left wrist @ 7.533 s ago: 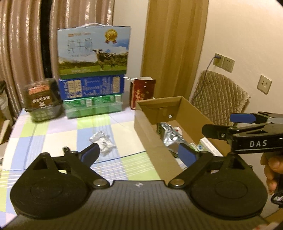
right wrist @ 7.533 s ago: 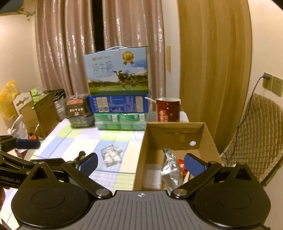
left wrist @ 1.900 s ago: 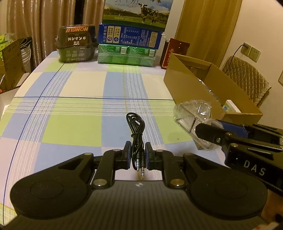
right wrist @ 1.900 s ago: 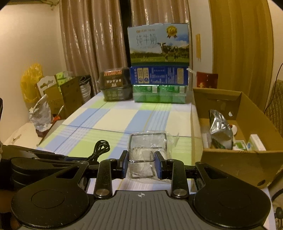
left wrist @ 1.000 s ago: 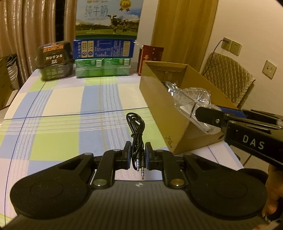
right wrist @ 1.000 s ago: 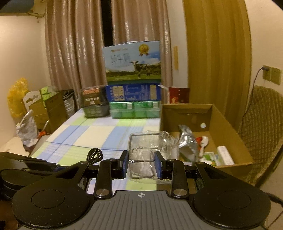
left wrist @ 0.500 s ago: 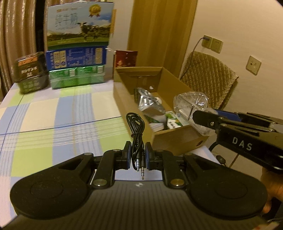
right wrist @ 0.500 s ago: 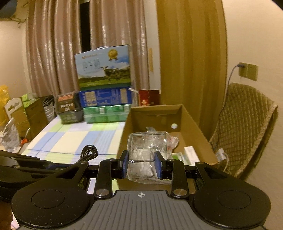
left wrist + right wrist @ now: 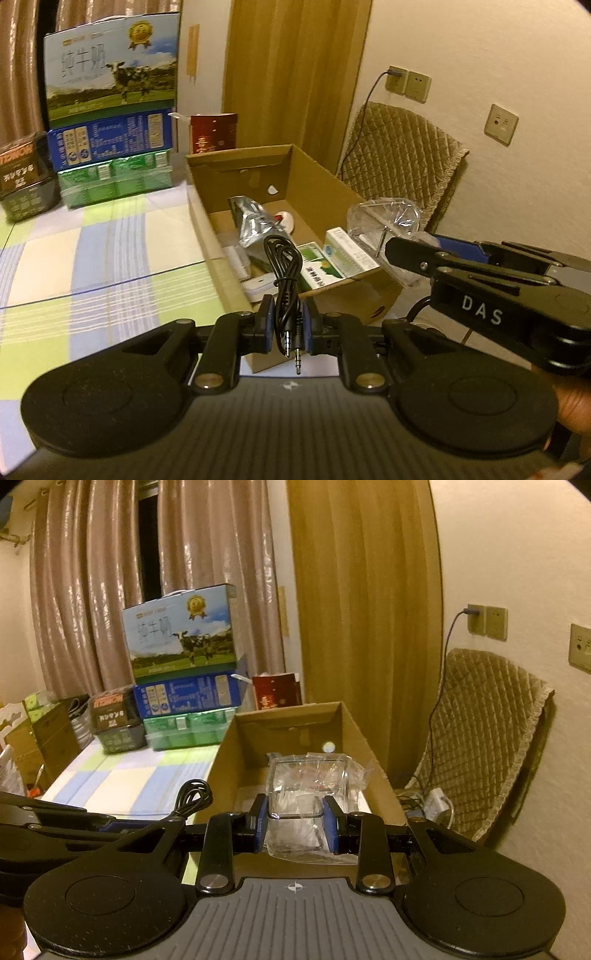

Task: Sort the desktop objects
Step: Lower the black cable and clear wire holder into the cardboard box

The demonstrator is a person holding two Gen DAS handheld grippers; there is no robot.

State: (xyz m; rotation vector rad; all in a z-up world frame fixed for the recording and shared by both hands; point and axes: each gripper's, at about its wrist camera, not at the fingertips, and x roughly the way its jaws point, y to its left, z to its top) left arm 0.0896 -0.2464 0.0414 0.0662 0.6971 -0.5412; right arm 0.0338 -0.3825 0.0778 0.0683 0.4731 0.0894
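Cable (image 9: 284, 280), black and coiled, sits pinched between the blue pads of your left gripper (image 9: 288, 328) at lower centre of the left wrist view; its two jack plugs hang below the pads and its loop stands up over the near end of the cardboard box (image 9: 317, 177).

Far left of that view: a dark tub (image 9: 22, 181), then a stack of a green pack (image 9: 114, 179), a blue carton (image 9: 110, 142) and a milk box with a cow picture (image 9: 110, 70), all at the back of the checked tablecloth (image 9: 110, 251). A red bag (image 9: 212, 133) stands just behind the box.

Inside the box: a silver foil pouch (image 9: 255, 221) and green-and-white packets (image 9: 332, 258).

Right of centre, your right gripper (image 9: 295, 821) is clenched on a clear plastic packet (image 9: 306, 801); in the right wrist view the packet is squeezed between the pads at lower centre, over the box's open top. From the left wrist view the same packet (image 9: 384, 221) shows at the box's right wall.

Far right: a quilted chair cover (image 9: 402, 155), wall sockets (image 9: 408, 85), and part of your hand (image 9: 572, 410) at the lower right edge.
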